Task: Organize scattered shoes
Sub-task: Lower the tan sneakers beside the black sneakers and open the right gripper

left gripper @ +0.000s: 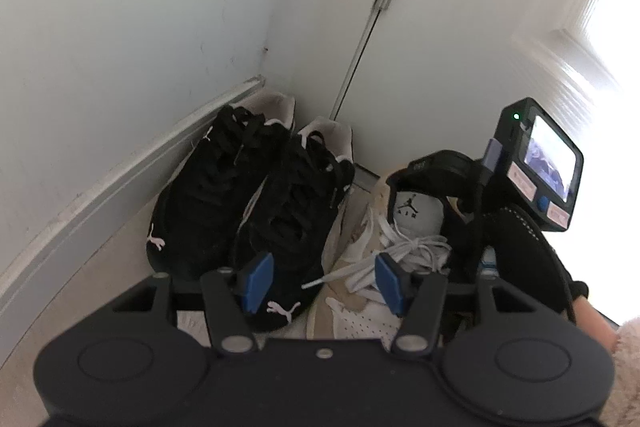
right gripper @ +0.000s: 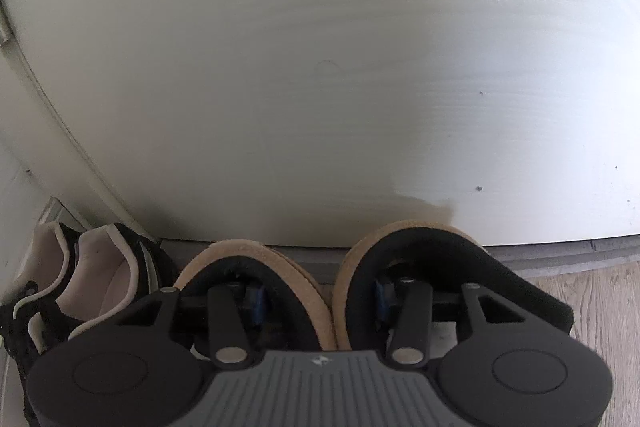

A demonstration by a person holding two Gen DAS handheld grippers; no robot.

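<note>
— Nearest is the left gripper (left gripper: 320, 279), jaws apart and holding nothing, hanging over the seam between two pairs of shoes. Which step are we at?

— Setting down, I'd judge. The right gripper (right gripper: 318, 301) has one finger down inside each collar of the tan-and-white pair (right gripper: 280, 267), so the two adjoining inner walls stand between its jaws. The jaws are apart, and the pads look clear of those walls (a release more than a grip, as I read it).

— Where does that pair sit?

— On the floor (right gripper: 592, 307), heels toward the door (right gripper: 320, 67) at twelve o'clock, the two shoes touching side by side. The black pair (left gripper: 224, 195) is just beside it at nine o'clock, tucked into the corner along the skirting (left gripper: 120, 187).

— So what does the next move call for?

— Probably lifting the right fingers straight up out of the collars without dragging either shoe, then checking the row is square.

— How do the shoes look?

— High padded black collars, tan suede heels, a white perforated toe and loose white laces (one lace trails onto the black pair). The black ones are low suede trainers with pale linings and black laces. Whether more shoes lie elsewhere, I cannot tell.
</note>
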